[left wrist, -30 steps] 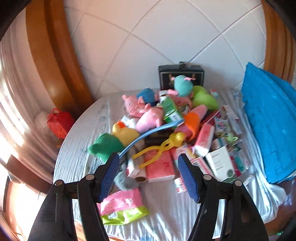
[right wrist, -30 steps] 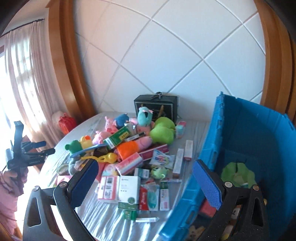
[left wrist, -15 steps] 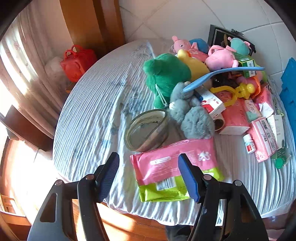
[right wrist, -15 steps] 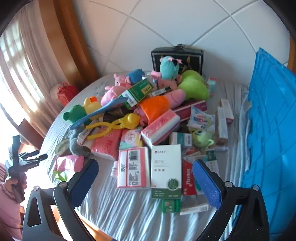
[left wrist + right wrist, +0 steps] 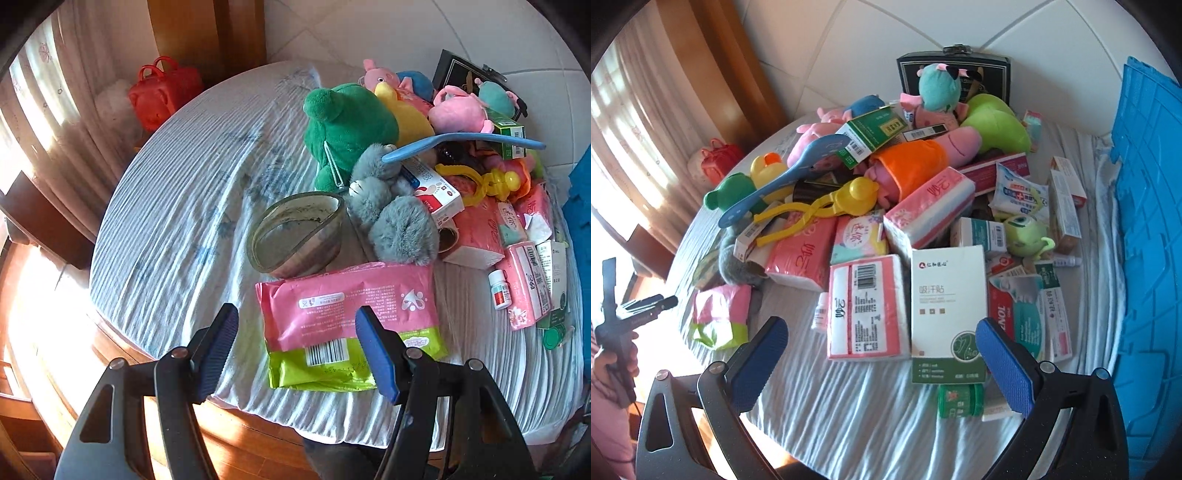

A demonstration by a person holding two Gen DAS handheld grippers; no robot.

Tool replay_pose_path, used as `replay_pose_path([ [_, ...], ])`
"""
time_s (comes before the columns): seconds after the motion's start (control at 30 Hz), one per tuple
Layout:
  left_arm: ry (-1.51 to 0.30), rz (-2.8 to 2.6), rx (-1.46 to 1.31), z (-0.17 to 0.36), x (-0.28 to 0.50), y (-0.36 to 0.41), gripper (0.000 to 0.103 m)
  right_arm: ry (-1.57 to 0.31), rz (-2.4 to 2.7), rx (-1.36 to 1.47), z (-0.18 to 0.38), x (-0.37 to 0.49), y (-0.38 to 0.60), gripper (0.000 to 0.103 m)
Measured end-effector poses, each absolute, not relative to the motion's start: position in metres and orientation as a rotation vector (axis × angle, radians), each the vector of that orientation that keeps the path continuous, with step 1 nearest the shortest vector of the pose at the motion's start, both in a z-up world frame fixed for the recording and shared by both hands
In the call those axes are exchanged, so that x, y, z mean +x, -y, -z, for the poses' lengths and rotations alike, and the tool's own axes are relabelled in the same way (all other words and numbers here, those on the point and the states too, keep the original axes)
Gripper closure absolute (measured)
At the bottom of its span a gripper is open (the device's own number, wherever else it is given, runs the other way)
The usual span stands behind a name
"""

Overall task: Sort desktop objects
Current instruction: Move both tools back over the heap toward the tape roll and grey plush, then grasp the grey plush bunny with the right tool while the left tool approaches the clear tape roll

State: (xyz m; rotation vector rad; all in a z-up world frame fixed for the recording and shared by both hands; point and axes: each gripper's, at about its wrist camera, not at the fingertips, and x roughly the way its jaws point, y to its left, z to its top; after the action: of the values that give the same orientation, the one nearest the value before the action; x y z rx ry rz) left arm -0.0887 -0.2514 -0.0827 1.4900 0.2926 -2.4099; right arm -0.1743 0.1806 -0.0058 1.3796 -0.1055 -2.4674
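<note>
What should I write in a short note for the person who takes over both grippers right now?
Left gripper: open, empty, above the near edge of the pink and green packet.
Right gripper: open, empty, above the white box and the pink tissue pack.
Things: toys, boxes and tissue packs lie heaped on the round table; the blue crate stands at its right.
Done: nothing is held, and the heap shows no sorting.
Left: nearly the whole heap. The packet or the white box looks the easiest first pick.

pink-green wipes pack [image 5: 347, 325]: flat, table edge | grey plush [image 5: 395, 210]: behind it (touching) | tissue packs [image 5: 868, 310]: piled centre
</note>
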Motion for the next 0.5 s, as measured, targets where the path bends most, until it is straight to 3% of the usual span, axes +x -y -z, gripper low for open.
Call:
replay_pose_path([
  [0.5, -0.059, 2.558, 1.733, 0.133, -0.183, 0.295, 0.038, 0.226, 2.453, 1.497, 0.037, -0.182, -0.062, 0.0],
])
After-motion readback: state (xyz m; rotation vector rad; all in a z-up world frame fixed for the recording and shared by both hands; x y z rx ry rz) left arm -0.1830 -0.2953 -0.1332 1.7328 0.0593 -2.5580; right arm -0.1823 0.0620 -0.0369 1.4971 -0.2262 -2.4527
